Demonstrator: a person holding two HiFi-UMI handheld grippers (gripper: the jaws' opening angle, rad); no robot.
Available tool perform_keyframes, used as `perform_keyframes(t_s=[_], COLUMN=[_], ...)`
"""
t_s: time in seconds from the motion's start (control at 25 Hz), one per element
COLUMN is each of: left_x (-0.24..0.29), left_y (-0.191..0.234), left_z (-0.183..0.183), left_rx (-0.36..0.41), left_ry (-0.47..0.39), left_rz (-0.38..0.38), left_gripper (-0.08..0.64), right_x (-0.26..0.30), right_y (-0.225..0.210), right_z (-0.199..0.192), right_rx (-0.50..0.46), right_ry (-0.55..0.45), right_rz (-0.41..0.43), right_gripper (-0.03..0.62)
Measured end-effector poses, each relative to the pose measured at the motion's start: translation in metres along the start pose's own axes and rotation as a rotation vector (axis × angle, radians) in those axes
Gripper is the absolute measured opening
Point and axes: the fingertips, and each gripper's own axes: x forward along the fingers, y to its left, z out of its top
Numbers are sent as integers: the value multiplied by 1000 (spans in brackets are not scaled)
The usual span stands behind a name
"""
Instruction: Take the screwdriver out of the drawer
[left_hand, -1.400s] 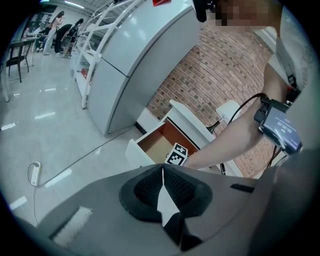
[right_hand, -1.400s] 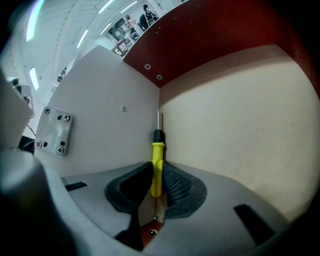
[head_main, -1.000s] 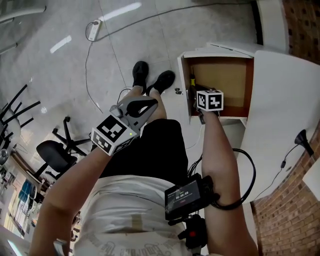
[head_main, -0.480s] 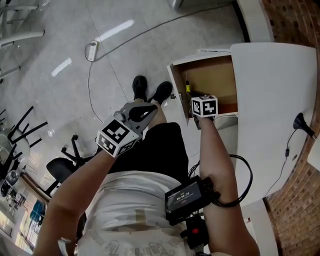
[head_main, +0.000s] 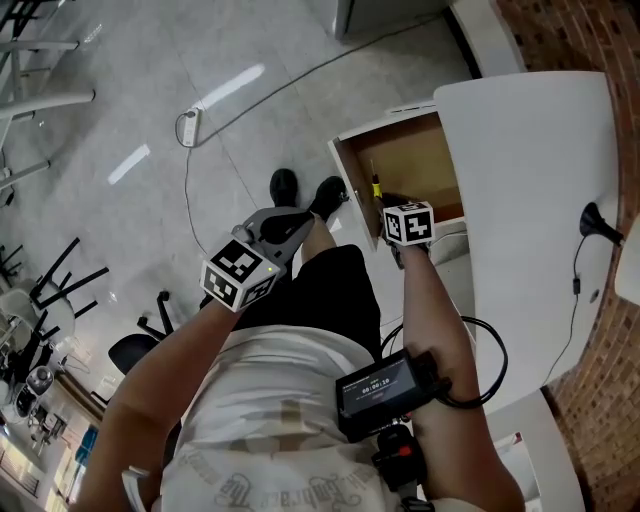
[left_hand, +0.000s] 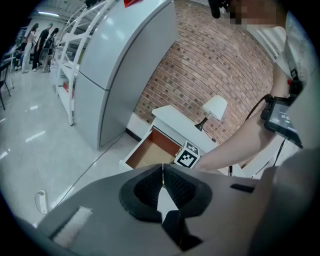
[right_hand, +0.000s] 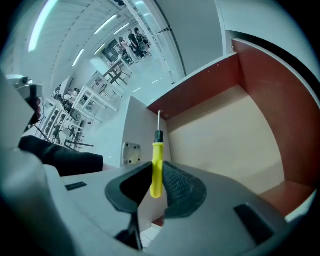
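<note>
The yellow-handled screwdriver (right_hand: 156, 170) stands between the pads of my right gripper (right_hand: 156, 187), which is shut on its handle; its thin shaft points up past the drawer's left wall. Seen from the head view, the screwdriver (head_main: 376, 187) sticks out ahead of the right gripper (head_main: 388, 203) at the front left corner of the open drawer (head_main: 412, 160). The drawer's (right_hand: 225, 135) pale bottom is bare. My left gripper (head_main: 297, 219) hangs shut over the person's lap, apart from the drawer, with nothing between its pads (left_hand: 176, 186).
A white desk top (head_main: 530, 200) with a lamp (head_main: 598, 226) covers the drawer's right side. On the floor lie a power strip (head_main: 188, 127) and its cable; office chairs (head_main: 135, 348) stand at left. The person's shoes (head_main: 285, 187) are beside the drawer front.
The head camera has swung, so the drawer sits higher and further left in view. My right gripper stays at the drawer's front left corner, still shut on the screwdriver. The left gripper has hardly moved.
</note>
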Motion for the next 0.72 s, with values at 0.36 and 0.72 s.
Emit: perform_keyframes(t_s=[0.36, 0.72], left_x=[-9, -14], left_y=[-7, -14], left_z=[10, 41], left_rx=[40, 53], left_ry=[24, -29], left_rz=[10, 46], left_gripper=[12, 12], right_x=[-28, -56], right_y=[11, 16], right_z=[-2, 0], right_rx=[-11, 3], right_ry=[-37, -111], right_rz=[0, -7], right_gripper=[55, 55])
